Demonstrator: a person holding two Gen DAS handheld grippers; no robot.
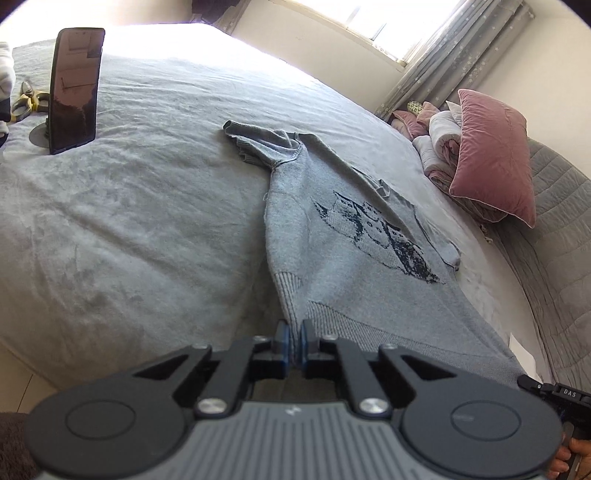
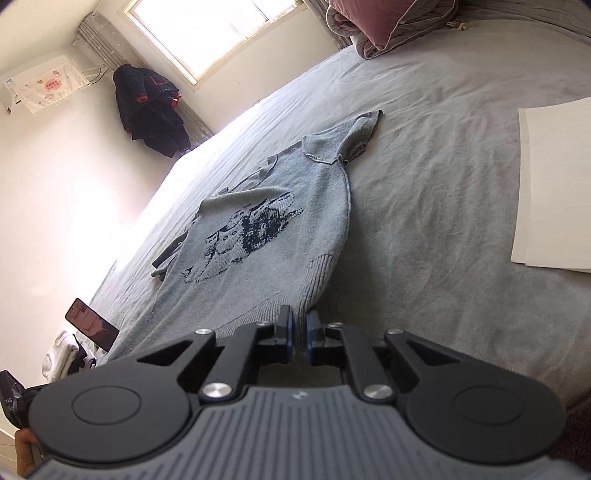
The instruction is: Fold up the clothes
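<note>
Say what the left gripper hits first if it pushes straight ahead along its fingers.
Left gripper is already shut on the grey sweater hem; straight on it would likely run up the sweater's body, then the bed sheet. Depth unclear.

A wide bed (image 1: 129, 206) under a wrinkled grey sheet filled the room. Bright daylight poured through a window (image 2: 207, 33) set in pale walls, washing out the bed's far edge. Patterned grey curtains (image 1: 443, 55) hung beside it. A wall-mounted air conditioner (image 2: 40, 85) wore a printed cloth cover.
</note>
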